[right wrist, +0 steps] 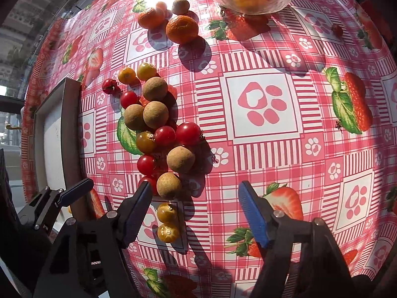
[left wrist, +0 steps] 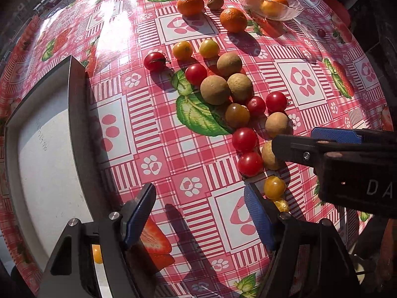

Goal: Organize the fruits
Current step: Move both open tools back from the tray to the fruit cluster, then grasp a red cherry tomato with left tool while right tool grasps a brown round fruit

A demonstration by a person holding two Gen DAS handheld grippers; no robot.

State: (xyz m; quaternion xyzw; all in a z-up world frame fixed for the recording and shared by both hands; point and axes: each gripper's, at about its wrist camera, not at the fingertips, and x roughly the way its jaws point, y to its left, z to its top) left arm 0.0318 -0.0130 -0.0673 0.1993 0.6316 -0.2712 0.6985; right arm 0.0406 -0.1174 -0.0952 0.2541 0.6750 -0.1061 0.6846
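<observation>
A cluster of red cherry tomatoes [left wrist: 244, 139], yellow tomatoes [left wrist: 274, 187] and brown longans [left wrist: 215, 90] lies on the checked tablecloth. Two mandarins [left wrist: 233, 19] sit further back. A glass bowl [left wrist: 285, 15] holds orange fruits. My left gripper [left wrist: 199, 216] is open and empty above the cloth, left of the near fruits. My right gripper [right wrist: 194, 211] is open and empty, with a longan [right wrist: 169, 185] and two yellow tomatoes [right wrist: 167, 213] just ahead between its fingers. It also shows in the left wrist view [left wrist: 292, 142], by the near longans.
A white tray with a grey rim [left wrist: 74, 114] lies on the left; a small orange fruit [left wrist: 97, 253] shows in it behind my left gripper. A lone small red fruit [left wrist: 321, 33] lies far right. The table edge curves behind the bowl.
</observation>
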